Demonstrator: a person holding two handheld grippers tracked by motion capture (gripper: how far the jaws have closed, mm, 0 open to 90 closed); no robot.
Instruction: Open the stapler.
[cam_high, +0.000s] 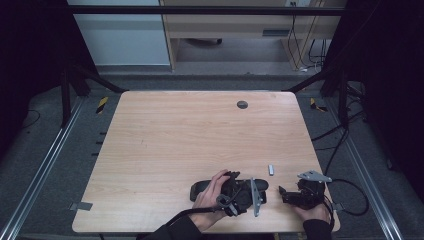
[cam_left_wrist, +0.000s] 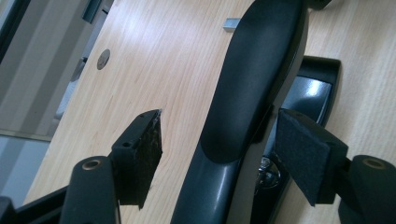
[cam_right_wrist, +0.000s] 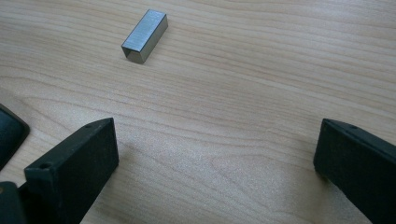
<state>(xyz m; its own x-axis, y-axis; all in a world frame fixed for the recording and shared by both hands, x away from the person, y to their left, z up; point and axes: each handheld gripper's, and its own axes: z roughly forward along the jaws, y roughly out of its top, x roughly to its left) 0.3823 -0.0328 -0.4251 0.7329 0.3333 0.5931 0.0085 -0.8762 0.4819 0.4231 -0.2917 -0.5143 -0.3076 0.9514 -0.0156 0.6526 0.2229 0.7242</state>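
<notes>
Left gripper view: left gripper (cam_left_wrist: 219, 158) straddles the black stapler (cam_left_wrist: 254, 88) at the table's (cam_high: 165, 140) near edge, jaws apart, not gripping, lined up to clamp it. Right gripper (cam_right_wrist: 215, 163) gapes empty near right; staple block (cam_right_wrist: 144, 36) lies just beyond, within reach.

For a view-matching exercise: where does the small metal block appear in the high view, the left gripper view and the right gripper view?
High view: the small metal block lies near the table's near right, between the two grippers and beyond them.
Left gripper view: top centre, beside the black stapler.
Right gripper view: upper left, ahead of the open jaws.
Shared landmark: the wooden table.
</notes>
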